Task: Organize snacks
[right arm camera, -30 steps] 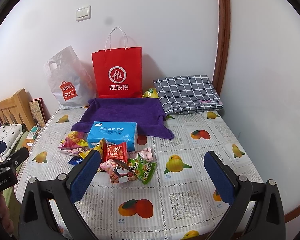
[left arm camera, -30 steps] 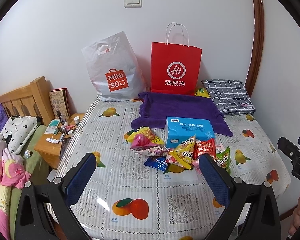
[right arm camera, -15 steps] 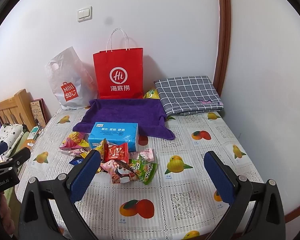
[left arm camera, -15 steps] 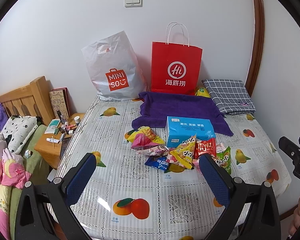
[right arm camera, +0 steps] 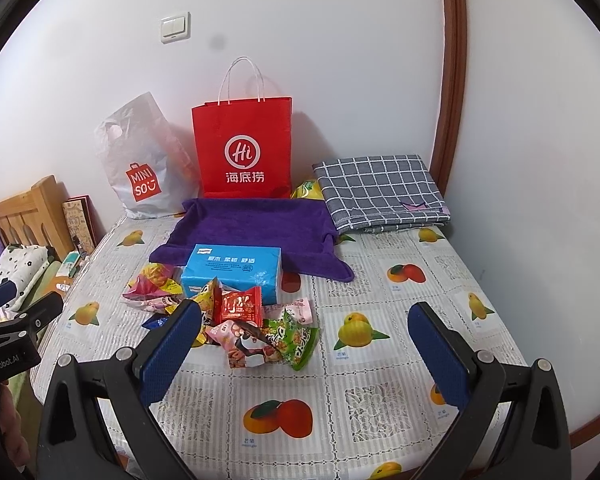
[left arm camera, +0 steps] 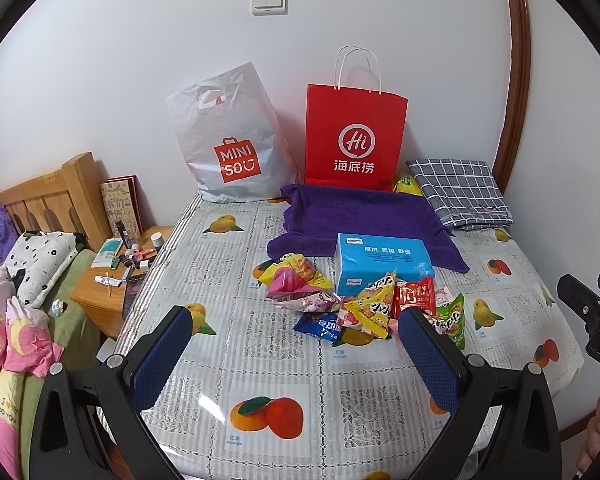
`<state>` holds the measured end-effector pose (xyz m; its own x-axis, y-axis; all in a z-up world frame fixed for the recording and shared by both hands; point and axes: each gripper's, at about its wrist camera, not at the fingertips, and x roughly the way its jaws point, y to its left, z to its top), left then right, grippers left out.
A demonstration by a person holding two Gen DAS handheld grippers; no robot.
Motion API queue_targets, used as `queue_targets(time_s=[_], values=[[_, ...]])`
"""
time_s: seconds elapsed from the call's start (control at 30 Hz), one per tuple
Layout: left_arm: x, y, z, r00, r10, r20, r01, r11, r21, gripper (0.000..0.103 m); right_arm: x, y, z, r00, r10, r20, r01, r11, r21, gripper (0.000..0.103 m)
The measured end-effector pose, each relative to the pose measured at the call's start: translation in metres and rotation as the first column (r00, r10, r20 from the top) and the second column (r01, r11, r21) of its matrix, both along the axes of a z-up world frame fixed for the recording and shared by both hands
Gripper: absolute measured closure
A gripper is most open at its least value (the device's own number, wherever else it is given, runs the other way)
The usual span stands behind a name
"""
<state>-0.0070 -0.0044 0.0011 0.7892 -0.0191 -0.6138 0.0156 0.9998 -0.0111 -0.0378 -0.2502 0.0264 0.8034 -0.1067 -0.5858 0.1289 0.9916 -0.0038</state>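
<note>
White walls back a worktop (left arm camera: 284, 364) covered in a fruit-print cloth, where the snacks (left arm camera: 364, 304) lie in a loose heap just in front of a blue tissue box (left arm camera: 380, 262), which sits on the edge of a purple towel (left arm camera: 360, 216). Both the left tongs (left arm camera: 296, 354) and the right tongs (right arm camera: 304, 354) hover spread wide and empty, short of the pile. By the look of it, nothing is sorted yet; the whole job remains, perhaps into the red paper bag (left arm camera: 354, 136) behind.

My left gripper (left arm camera: 296, 354) hangs level, fingers (left arm camera: 160, 356) spread wide, nothing between them; my right gripper (right arm camera: 306, 350) matches — wide apart, empty, side by side.
</note>
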Motion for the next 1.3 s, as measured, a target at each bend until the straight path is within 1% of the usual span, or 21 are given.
queue_targets(time_s=[0.6,0.8,0.93,1.07,1.17,1.3], values=[[0.001,0.002,0.001,1.000,-0.001,0.000,0.001,1.000,-0.001,0.000,0.000,0.002,0.000,1.000,0.004,-0.002,-0.004,1.000,0.001,0.002],[0.008,0.003,0.002,1.000,-0.001,-0.004,0.001,1.000,0.004,0.000,0.003,0.004,-0.004,1.000,0.015,0.001,-0.015,1.000,0.012,0.002],[0.019,0.007,-0.006,1.000,0.006,-0.029,-0.006,1.000,0.004,0.000,0.011,0.002,-0.017,1.000,0.022,-0.012,-0.022,1.000,0.016,0.002],[0.032,0.014,-0.022,0.998,0.023,-0.066,-0.024,1.000,-0.001,0.000,0.024,-0.001,-0.036,0.999,0.005,-0.054,-0.005,1.000,0.008,0.002],[0.043,0.020,-0.036,0.995,0.034,-0.096,-0.034,0.999,0.001,0.000,0.036,-0.006,-0.054,0.996,0.004,-0.086,-0.002,1.000,0.021,0.005],[0.058,0.026,-0.055,0.989,0.025,-0.145,-0.026,1.000,-0.007,0.001,0.053,-0.013,-0.081,0.989,0.024,-0.147,-0.014,0.997,0.070,0.012]])
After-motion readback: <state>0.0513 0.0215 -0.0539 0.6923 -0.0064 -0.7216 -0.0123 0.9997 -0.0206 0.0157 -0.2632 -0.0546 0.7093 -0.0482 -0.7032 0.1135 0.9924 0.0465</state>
